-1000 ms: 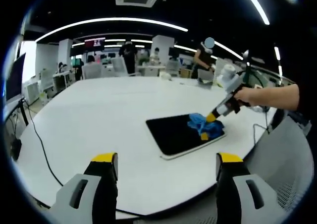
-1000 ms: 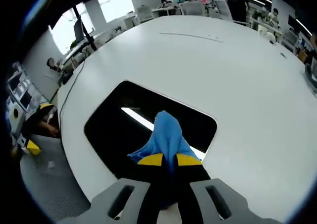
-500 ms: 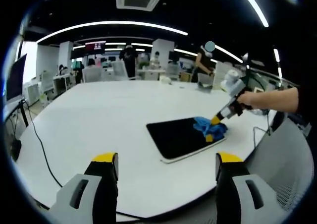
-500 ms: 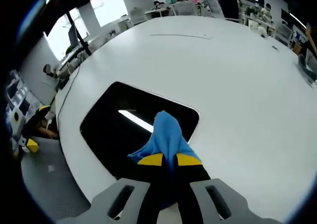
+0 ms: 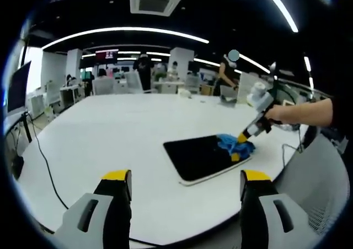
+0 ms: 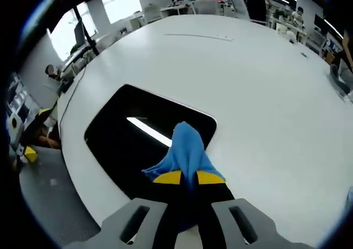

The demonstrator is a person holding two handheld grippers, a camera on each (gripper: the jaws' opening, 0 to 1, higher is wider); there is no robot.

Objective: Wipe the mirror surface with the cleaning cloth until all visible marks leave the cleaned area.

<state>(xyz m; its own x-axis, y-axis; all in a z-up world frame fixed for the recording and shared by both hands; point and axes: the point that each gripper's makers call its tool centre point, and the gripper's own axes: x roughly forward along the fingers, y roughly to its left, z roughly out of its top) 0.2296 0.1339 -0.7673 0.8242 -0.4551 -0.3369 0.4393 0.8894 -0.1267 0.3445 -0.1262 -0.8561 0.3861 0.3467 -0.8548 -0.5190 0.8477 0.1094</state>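
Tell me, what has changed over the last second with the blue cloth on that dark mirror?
The right hand-held gripper slid the blue cloth a little way across the mirror toward its right-hand corner in the left gripper view, jaws clamped on it throughout. The left hand-held gripper stayed open, off the white table; the mirror did not move.

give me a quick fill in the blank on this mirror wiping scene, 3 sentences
1. The right gripper is shut on a cloth whose colour is ____.
2. The mirror lies flat on a large table whose colour is ____.
3. The left gripper hangs off the mirror with its jaws ____.

Missing words: blue; white; open
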